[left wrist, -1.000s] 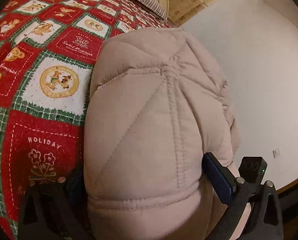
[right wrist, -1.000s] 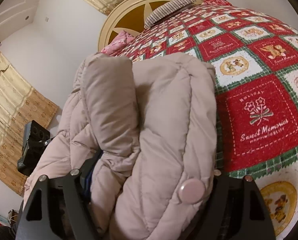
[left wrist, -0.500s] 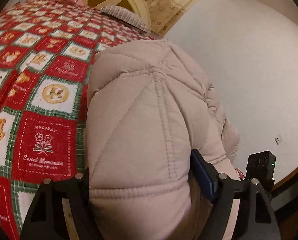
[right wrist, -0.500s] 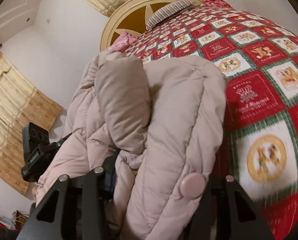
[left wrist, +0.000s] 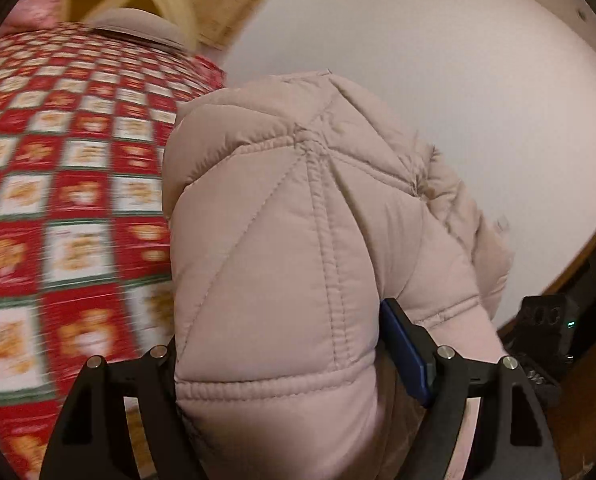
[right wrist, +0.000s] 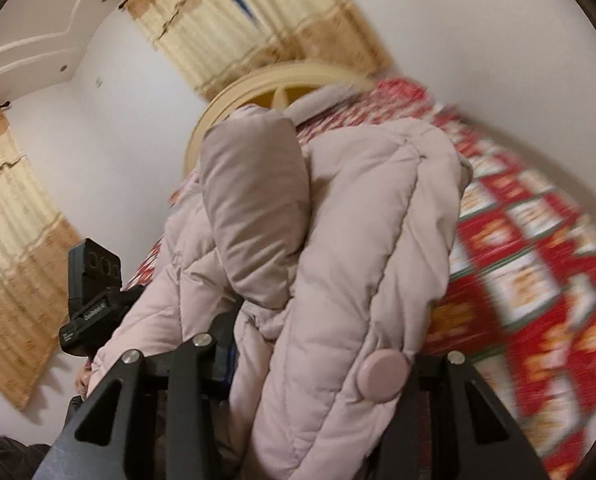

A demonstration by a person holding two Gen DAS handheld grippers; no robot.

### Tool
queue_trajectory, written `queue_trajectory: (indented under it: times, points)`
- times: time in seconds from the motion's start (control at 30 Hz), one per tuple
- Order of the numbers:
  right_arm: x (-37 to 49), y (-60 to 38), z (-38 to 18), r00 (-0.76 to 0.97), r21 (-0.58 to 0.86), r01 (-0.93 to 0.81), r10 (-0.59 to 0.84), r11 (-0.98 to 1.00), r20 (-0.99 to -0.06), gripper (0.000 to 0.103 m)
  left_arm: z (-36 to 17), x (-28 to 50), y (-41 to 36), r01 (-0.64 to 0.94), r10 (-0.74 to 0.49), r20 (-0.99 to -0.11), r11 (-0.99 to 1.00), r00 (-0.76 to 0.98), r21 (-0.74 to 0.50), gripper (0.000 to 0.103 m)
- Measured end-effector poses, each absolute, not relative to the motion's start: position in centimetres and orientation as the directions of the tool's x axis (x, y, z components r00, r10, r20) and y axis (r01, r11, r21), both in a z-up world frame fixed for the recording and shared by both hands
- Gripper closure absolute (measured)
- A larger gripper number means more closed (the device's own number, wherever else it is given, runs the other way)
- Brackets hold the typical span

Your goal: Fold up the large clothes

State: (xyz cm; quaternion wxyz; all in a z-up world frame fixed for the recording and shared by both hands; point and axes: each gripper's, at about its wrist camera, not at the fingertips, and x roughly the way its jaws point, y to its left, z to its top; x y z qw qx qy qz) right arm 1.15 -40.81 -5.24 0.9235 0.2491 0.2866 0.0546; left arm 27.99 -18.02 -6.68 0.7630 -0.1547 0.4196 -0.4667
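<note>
Both pairs of jaws are pinched on the jacket (left wrist: 282, 264), one bunch of it in each gripper. Within the left gripper (left wrist: 286, 364) a thick quilted fold is clamped: the black finger at 7 o'clock is pressed into the padding, and the blue pad (left wrist: 402, 354) at 4 o'clock is sunk against the fold's other flank. Its jaws have lately been closing on this fold. From the grip the padded bulk is carried up toward 12 o'clock, filling the centre of the left view, with more of the fabric trailing off toward 3 o'clock.

Within the right gripper (right wrist: 322, 356) a narrower bundle is squeezed, made of a panel bearing a round snap (right wrist: 382, 376) and a crumpled layer beside it; these jaws, too, were closing within the past second, though barely of late. The bundle rises from between the fingers toward 12 o'clock, where a puffed lobe of the jacket (right wrist: 254, 216) stands beside the snap panel. At 9 o'clock in the right view the other gripper's black housing (right wrist: 94, 300) is seen, with jacket fabric draped from it.

The jacket is held above a bed (left wrist: 70, 208) covered in a red, white and green patchwork, blurred in both views; whether any part of it touches the cover cannot be told. A cream headboard (right wrist: 258, 88) is seen at 12 o'clock behind the jacket.
</note>
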Motion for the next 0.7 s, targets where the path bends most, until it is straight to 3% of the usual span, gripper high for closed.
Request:
queue_trajectory:
  times: [0.3, 0.43, 0.5, 0.6, 0.7]
  points:
    - [-1.2, -50.8, -9.3, 0.812, 0.408, 0.283, 0.010, 0.868, -0.584, 0.060, -11.9, 29.2, -32.4, 0.644, -0.704, -0.686, 0.614, 0.185, -0.456, 0.024]
    - [0.1, -54.2, -13.9, 0.790, 0.461, 0.327, 0.030, 0.825, -0.613, 0.060, -12.8, 30.5, -34.5, 0.654, -0.615, -0.744, 0.679, 0.261, -0.333, 0.022]
    - [1.3, -55.1, -15.4, 0.768, 0.460, 0.336, 0.044, 0.822, -0.640, 0.058, -13.8, 31.4, -35.0, 0.637, -0.571, -0.774, 0.711, 0.275, -0.298, 0.014]
    - [2.7, -57.1, -18.2, 0.763, 0.548, 0.351, 0.107, 0.759, -0.638, 0.052, -15.1, 31.6, -35.3, 0.626, -0.555, -0.767, 0.732, 0.322, -0.267, 0.003]
    - [2.9, -58.2, -19.1, 0.778, 0.598, 0.334, 0.144, 0.729, -0.611, 0.050, -16.2, 31.8, -35.3, 0.631, -0.568, -0.742, 0.732, 0.355, -0.258, 0.001]
